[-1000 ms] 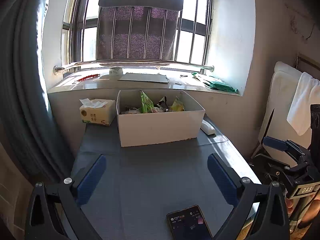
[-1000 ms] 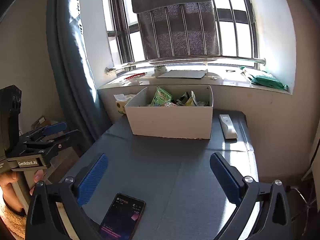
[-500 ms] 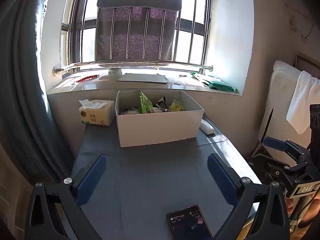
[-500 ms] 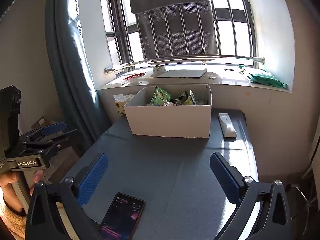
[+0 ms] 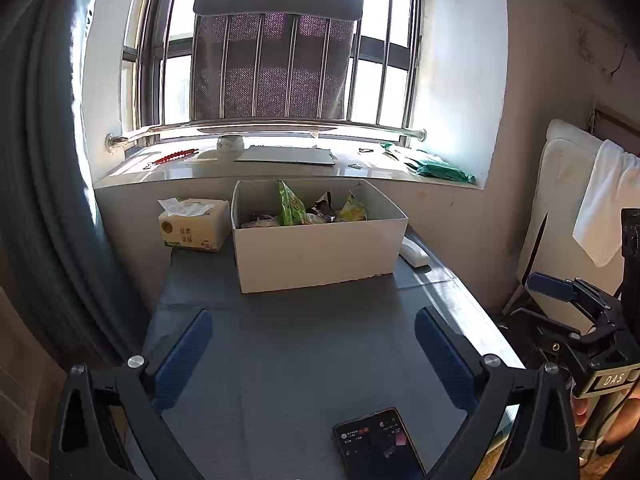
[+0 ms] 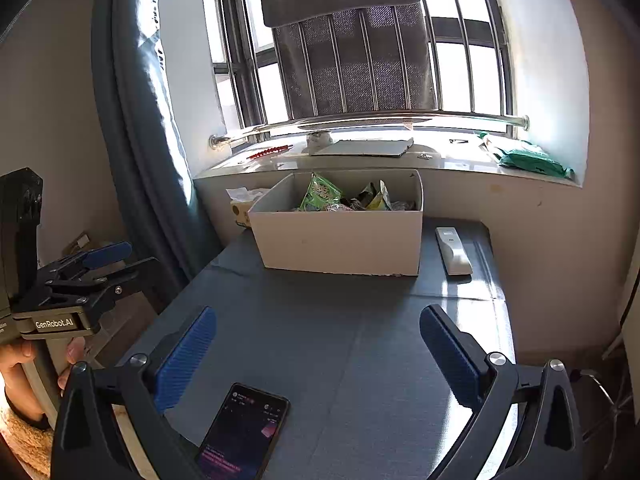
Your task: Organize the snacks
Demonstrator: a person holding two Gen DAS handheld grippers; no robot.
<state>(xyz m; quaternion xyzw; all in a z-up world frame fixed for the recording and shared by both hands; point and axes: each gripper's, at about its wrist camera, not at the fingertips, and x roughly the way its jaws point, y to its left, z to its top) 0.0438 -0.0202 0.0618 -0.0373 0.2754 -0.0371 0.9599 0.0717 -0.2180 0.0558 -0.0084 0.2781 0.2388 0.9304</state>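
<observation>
Holding snack packets (image 5: 298, 211): white box (image 5: 320, 258) on grey table (image 5: 312, 360).

Bare grey table (image 5: 312, 344) up to the box (image 5: 320, 256); phone (image 5: 380, 444) near the front edge.

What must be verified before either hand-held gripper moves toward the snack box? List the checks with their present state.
1. Left hand-held gripper open, nothing between its fingers: ok.
2. Right hand-held gripper open, nothing held: ok.
3. White box upright, top open: ok.
4. Snack packets inside the box: ok; whether neatly arranged: cannot tell.
5. Phone lies on the near table, between the grippers and the box: not ok.
6. Remote beside the box, apart from it: ok.
</observation>
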